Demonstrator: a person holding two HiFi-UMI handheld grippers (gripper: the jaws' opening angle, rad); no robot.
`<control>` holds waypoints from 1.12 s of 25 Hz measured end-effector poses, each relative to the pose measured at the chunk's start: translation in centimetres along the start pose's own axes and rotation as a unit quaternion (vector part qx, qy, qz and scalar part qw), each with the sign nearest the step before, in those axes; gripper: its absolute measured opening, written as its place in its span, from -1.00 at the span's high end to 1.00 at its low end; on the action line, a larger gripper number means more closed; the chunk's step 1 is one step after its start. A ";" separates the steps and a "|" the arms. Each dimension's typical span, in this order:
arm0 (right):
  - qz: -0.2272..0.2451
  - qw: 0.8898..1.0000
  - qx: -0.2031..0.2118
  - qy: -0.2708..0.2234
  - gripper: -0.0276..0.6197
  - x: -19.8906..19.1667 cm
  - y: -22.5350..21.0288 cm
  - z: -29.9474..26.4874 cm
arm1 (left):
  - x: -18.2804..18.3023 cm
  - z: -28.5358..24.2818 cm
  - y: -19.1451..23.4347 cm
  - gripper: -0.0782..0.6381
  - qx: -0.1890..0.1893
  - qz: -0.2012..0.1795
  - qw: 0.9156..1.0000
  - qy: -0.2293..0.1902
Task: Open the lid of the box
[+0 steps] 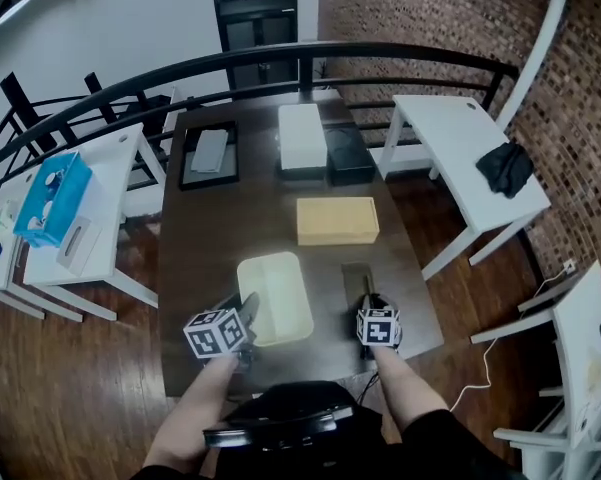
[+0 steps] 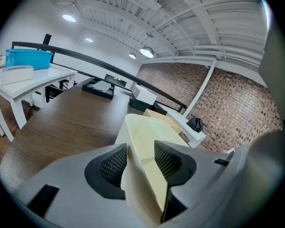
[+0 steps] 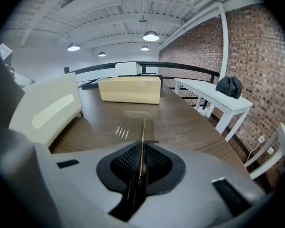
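At the dark table's (image 1: 205, 238) seven o'clock, the left gripper (image 1: 248, 310) (image 2: 140, 164) stands wide, its pads clamping the near wall of the cream box (image 1: 277, 290) (image 2: 149, 129), which sits open-topped at six o'clock. At five o'clock, the right gripper (image 1: 366, 306) (image 3: 141, 164) is pinched tight on the clear lid's (image 1: 357, 276) (image 3: 129, 125) edge, just beside the box.

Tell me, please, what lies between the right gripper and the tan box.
The clear lid, pinched in the right gripper, reaches toward the tan box; beyond it the table is bare, as the right gripper view shows.
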State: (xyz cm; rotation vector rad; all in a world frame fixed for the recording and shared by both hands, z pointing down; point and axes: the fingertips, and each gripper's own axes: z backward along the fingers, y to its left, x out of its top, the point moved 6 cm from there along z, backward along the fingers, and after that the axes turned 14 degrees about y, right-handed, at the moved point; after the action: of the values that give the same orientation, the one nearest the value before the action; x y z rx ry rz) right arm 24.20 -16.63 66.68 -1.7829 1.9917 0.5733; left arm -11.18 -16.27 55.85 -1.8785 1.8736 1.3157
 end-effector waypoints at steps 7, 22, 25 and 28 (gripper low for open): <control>-0.106 0.990 0.068 -0.056 0.71 0.7 -2.1 3.6 | -0.3 0.1 0.2 0.29 -0.006 0.001 1.000 -0.019; -0.112 0.938 0.088 -0.317 0.91 8.7 -5.0 22.9 | 6.5 10.5 -0.5 0.31 -0.112 -0.019 0.971 -0.211; -0.099 0.933 0.088 -0.334 0.91 8.3 -4.1 24.7 | 6.5 13.6 -0.4 0.43 -0.129 -0.023 0.961 -0.243; -0.085 0.931 0.097 -0.341 0.91 7.9 -3.3 25.7 | 5.5 16.4 0.1 0.43 -0.125 -0.036 0.957 -0.260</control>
State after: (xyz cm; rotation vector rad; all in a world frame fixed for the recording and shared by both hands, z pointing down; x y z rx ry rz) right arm 27.39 -9.31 40.77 -1.3605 1.3496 0.7770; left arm -19.56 -9.18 42.50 -1.4741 1.4111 1.8661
